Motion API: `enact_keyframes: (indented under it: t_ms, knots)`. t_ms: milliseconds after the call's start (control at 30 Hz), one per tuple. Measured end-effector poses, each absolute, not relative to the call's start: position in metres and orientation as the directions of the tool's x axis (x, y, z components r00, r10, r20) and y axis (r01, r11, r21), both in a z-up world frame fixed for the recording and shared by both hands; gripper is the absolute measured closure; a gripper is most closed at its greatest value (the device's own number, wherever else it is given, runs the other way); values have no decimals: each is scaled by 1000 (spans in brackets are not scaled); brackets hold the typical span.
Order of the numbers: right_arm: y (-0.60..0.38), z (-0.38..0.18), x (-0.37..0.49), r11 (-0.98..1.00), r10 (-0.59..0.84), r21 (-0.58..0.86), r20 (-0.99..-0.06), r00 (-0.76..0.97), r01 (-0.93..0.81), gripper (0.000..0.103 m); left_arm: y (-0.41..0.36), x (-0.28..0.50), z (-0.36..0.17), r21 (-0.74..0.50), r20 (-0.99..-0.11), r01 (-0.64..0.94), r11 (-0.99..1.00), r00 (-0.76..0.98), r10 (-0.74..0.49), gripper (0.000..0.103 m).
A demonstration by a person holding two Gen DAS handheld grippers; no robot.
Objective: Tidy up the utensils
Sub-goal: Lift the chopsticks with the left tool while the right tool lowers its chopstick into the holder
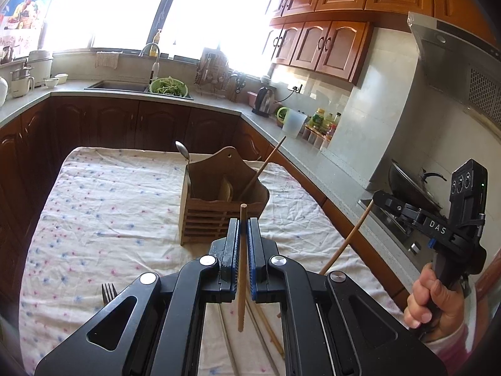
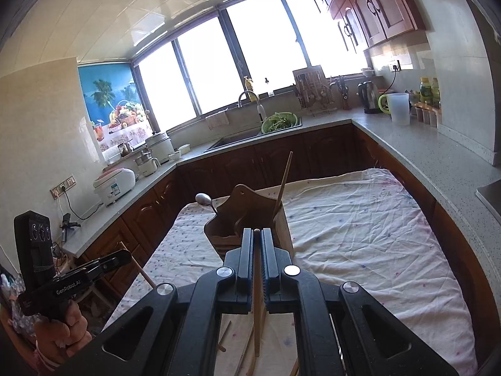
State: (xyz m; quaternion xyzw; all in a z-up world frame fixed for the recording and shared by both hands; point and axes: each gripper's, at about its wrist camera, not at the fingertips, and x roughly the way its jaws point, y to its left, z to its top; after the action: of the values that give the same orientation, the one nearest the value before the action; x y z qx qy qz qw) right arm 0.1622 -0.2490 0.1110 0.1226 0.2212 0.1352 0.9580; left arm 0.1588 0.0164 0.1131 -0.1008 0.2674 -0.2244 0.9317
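Your left fingers [image 1: 231, 244] pinched onto wooden chopstick [image 1: 241, 269], stick upright between pads, tip poking above. Your right fingers [image 2: 245, 260] likewise clamped on second chopstick [image 2: 257, 313], lower end hanging toward cloth. Wooden utensil holder [image 1: 216, 200] stands mid-bench on floral cloth [image 1: 109, 206], just ahead of both grippers. Inside holder: spoon [image 1: 183, 152] at left compartment, one chopstick [image 1: 266, 164] leaning right. Fork [image 1: 108, 293] lies on cloth near your left gripper; more chopsticks [image 1: 266, 329] lie on cloth beneath it.
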Motion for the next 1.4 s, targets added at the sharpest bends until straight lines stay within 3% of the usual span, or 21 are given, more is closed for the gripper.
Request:
enact_keyframes:
  t_ms: [700,1100,1400]
  knots:
    - [-251,154,204,929,308,297,-292,905,-220,99,28,196,158,-289,-356,339,895,830,-430,99]
    - [-255,197,266,935,264,292,-198,944,-200,99,28,258,205,-237,-225,284,929,914,-337,99]
    - [-258,151,314,925,250,347,-258,933,-152,99,25,312,161,-270,-280,207,940,917,-283,99]
